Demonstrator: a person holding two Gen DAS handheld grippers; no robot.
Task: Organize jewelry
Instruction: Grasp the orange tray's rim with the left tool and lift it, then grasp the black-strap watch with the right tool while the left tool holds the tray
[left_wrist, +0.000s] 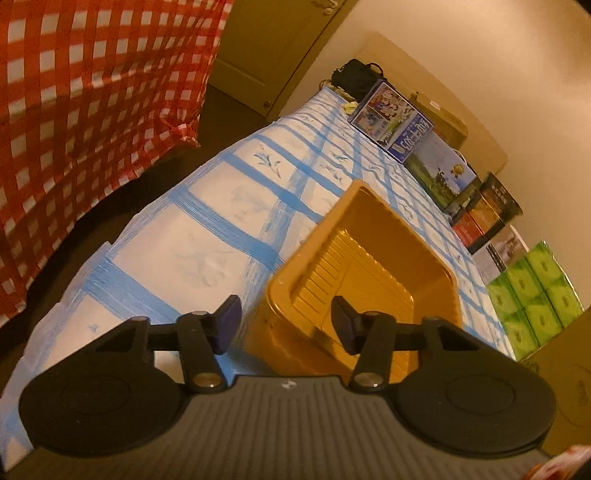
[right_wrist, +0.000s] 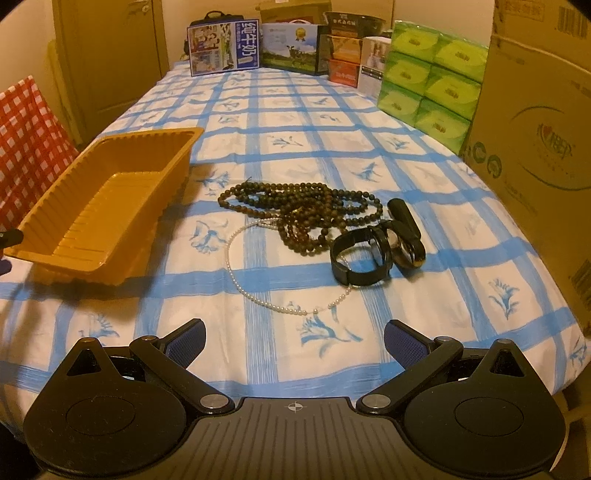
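An empty orange plastic tray (right_wrist: 99, 206) sits on the left of the blue-checked tablecloth; it also shows in the left wrist view (left_wrist: 369, 266). A dark bead necklace (right_wrist: 295, 203), a thin pearl necklace (right_wrist: 236, 273) and two black watches (right_wrist: 369, 254) lie in a heap at the table's middle. My left gripper (left_wrist: 286, 325) is open and empty, its fingers on either side of the tray's near corner without gripping it. My right gripper (right_wrist: 293, 343) is open and empty, near the front edge, short of the pearl necklace.
Boxes (right_wrist: 221, 48), green tissue packs (right_wrist: 428, 74) and a large cardboard carton (right_wrist: 535, 147) line the table's far end and right side. A red-checked cloth (left_wrist: 81, 110) hangs to the left of the table.
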